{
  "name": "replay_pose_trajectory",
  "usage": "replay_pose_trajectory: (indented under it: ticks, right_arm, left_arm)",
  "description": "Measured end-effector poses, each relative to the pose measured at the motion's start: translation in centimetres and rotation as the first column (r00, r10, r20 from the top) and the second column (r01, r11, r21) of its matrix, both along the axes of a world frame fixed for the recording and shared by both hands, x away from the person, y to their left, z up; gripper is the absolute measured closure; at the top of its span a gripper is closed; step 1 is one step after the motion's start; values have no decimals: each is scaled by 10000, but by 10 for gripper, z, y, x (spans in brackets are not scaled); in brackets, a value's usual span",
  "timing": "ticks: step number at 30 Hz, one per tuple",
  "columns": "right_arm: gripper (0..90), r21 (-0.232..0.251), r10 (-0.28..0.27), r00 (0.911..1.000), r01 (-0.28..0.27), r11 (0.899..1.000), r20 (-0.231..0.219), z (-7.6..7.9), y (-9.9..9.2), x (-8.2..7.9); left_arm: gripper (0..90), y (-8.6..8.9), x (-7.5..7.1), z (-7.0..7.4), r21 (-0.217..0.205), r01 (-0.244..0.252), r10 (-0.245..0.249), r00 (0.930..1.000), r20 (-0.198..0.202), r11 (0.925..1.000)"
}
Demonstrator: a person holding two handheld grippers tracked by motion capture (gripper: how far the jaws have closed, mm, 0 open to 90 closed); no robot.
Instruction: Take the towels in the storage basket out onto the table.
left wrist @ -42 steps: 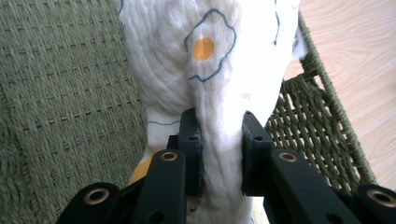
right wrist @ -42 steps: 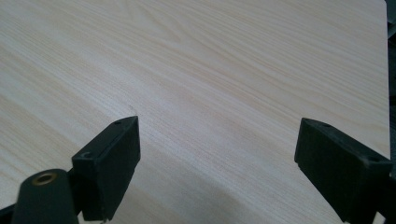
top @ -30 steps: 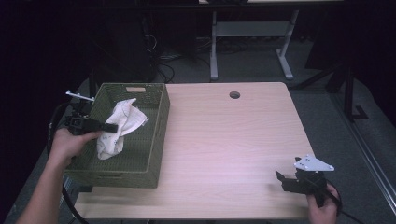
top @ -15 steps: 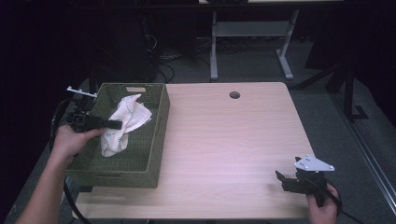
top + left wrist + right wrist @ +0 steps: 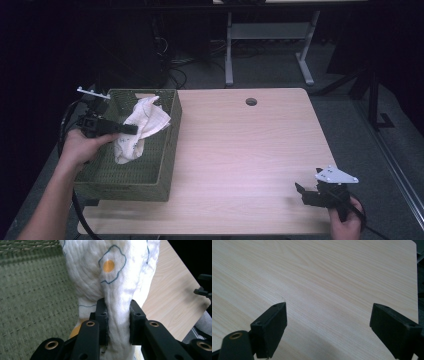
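**Mia:** High view first. What is the left gripper (image 5: 131, 129) doing?

**Ben:** It is pinching the white cloth (image 5: 142, 125). The cloth has little fried eggs drawn on it. In the left gripper view the two black pads (image 5: 103, 322) squeeze a fold of the cloth (image 5: 117, 290) tight between them.

**Mia:** Where is the cloth?

**Ben:** It is over the green basket (image 5: 165, 165), at the left side of the table (image 5: 240, 150). Its top pokes above the basket rim, and its bottom end hangs down inside. So the long way of the cloth runs up and down from the pinch.

**Mia:** Which way does it need to go, do you think?

**Ben:** I think up and then right, over the basket wall to the bare table. The low end has to get over that wall, or it may catch.

**Mia:** And the right gripper (image 5: 303, 192)?

**Ben:** It sits at the near right corner of the table, well apart from the cloth. In the right gripper view its jaws stand wide, with nothing but table (image 5: 324, 277) between them. The left hand (image 5: 80, 150) is much nearer to the cloth.

**Mia:** Let us count.

**Ben:** One cloth, one basket, one table, two grippers. The table has one round hole (image 5: 251, 102) near its far edge.
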State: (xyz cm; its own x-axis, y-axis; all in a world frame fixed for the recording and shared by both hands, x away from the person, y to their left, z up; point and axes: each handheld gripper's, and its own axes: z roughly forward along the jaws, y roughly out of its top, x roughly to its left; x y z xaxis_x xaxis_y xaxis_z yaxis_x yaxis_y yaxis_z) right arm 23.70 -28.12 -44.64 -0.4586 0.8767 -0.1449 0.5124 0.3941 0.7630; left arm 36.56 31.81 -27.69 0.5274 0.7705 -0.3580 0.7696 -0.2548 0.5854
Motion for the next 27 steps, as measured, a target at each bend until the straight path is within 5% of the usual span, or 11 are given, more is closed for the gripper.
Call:
replay_pose_trajectory:
  ticks: [27]
  right_arm:
    - [139, 1, -4, 10000, 4, 10000, 64, 1, -1, -1]
  left_arm:
    - [741, -45, 6, 13, 60, 778, -780, 9967, 212, 9969]
